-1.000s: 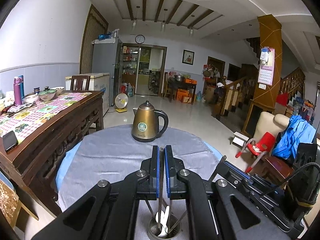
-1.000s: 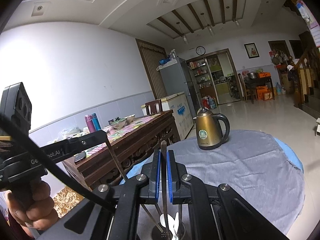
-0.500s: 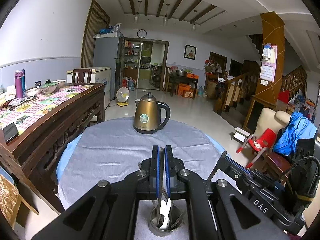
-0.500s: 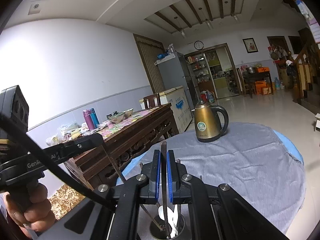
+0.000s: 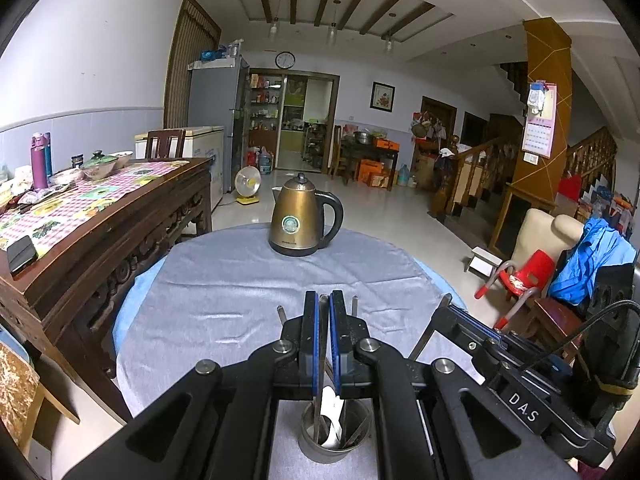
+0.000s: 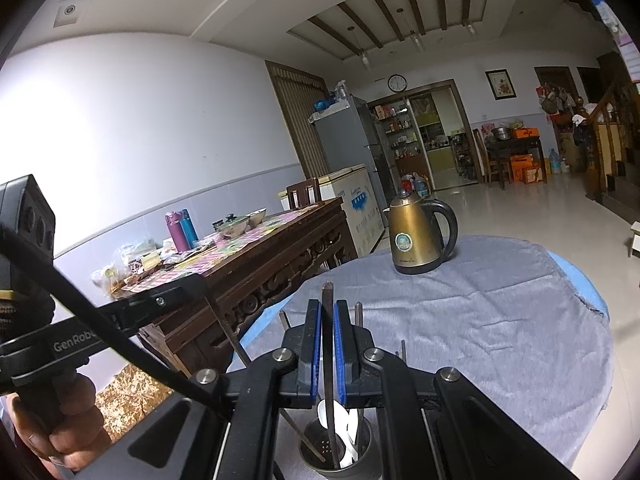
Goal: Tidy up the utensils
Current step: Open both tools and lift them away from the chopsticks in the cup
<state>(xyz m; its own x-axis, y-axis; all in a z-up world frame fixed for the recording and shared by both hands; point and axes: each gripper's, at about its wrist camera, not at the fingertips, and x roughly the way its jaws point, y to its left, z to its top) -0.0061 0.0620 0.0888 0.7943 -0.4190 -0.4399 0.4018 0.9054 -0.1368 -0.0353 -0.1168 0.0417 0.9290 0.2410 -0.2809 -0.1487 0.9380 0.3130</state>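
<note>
Little has changed in the last second. The left gripper (image 5: 324,320) and the right gripper (image 6: 327,320) kept nearly still, and the steel cup (image 5: 316,454) shows only slightly more under the fingers. The right fingers pinch a dark chopstick (image 6: 327,292). The left fingers are pressed on a thin stick (image 6: 240,356). Both sticks reach down into the cup, which stands on the tabletop (image 5: 224,300) just below the fingers, with a white spoon (image 5: 331,404) inside. I think letting go is the next step.

Two handheld tongs — matte black plastic frames with round silver screws and narrow blue pads. The left tongs (image 5: 325,336) match the right tongs (image 6: 328,344). White lettering marks the bodies — "DAS" and "GenRob". A black cable (image 6: 100,332) trails across.
</note>
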